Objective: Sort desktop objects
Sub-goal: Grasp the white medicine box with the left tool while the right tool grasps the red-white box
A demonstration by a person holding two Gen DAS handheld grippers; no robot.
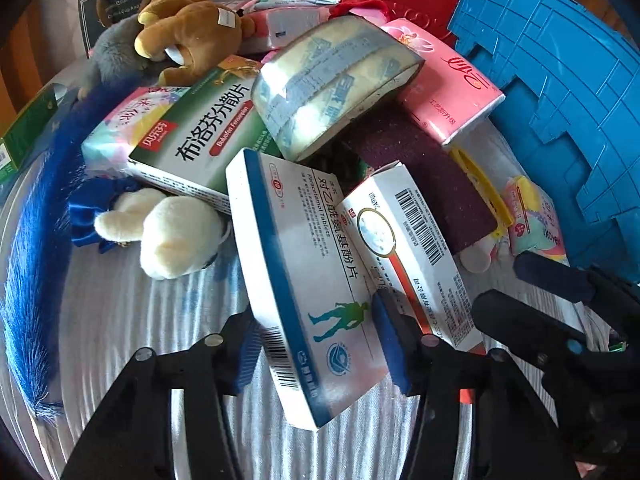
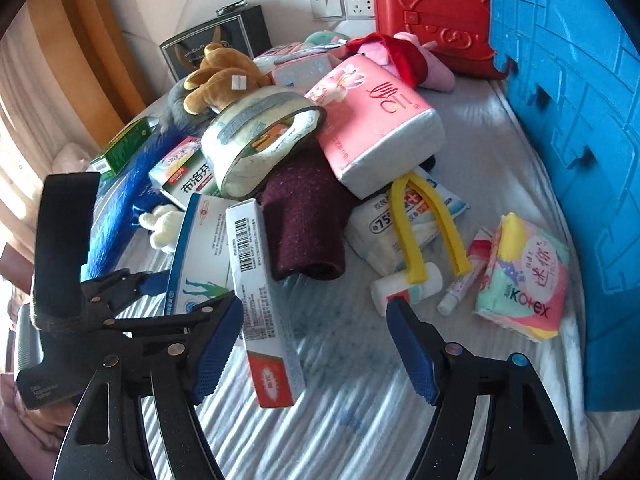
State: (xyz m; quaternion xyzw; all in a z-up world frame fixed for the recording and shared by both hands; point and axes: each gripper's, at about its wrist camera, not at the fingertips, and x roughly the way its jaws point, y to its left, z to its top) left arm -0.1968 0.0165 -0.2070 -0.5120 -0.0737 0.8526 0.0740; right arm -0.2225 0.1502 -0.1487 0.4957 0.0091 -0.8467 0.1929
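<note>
Blue-edged tablet box (image 1: 304,280) is seen at the near edge of the heap, leaning on a red-striped box (image 1: 404,240) to its right. Left gripper (image 1: 316,340) is closed across its near end, pads pressed on both faces. Right gripper (image 2: 316,344) stands apart; the red-striped box lies between its pads, and no contact is evident. Both cartons are judged light, stiff, crushable; hold is best taken across broad faces.

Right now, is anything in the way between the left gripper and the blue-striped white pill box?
Nothing visible. The left gripper straddles the blue-striped box, a finger on each side. The barcoded white box leans against its right edge, close to that finger.
</note>
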